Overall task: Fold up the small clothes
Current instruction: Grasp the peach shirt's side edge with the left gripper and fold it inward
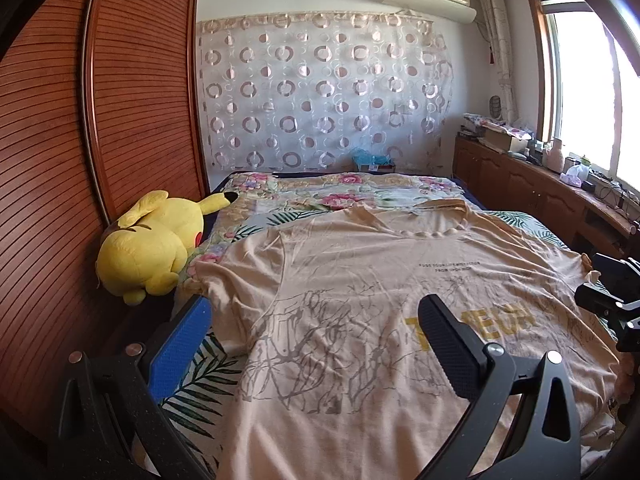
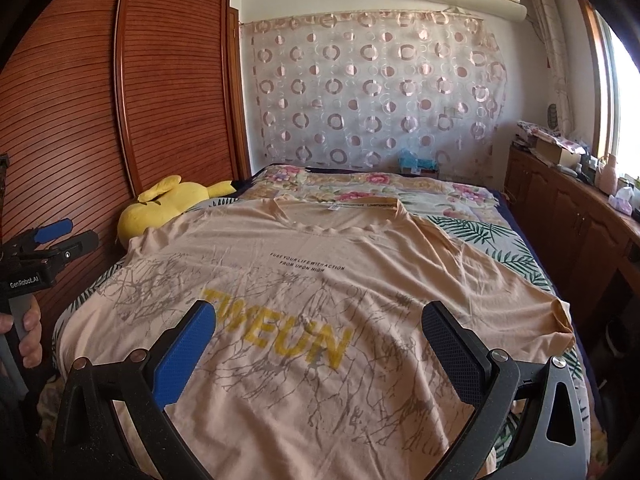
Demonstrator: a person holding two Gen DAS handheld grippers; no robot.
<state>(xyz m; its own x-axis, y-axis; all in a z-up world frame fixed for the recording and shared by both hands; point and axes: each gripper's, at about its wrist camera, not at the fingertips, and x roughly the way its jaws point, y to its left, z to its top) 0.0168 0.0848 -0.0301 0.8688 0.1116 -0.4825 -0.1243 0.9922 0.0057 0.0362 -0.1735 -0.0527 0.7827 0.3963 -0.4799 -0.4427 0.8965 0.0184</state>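
Filling most of the room, a bed [image 1: 280, 196] with a flowered cover stands between a slatted wooden wardrobe [image 1: 132, 92] and a low cabinet [image 2: 560, 200] under the window. A circle-patterned curtain [image 2: 376, 92] hangs behind it. The peach T-shirt [image 2: 320, 340] lies spread flat, print up, on the bed. A yellow plush toy [image 1: 152, 244] rests beside its sleeve. The left tool [image 1: 316, 332] and right tool [image 2: 320, 340] both hover released above the shirt.
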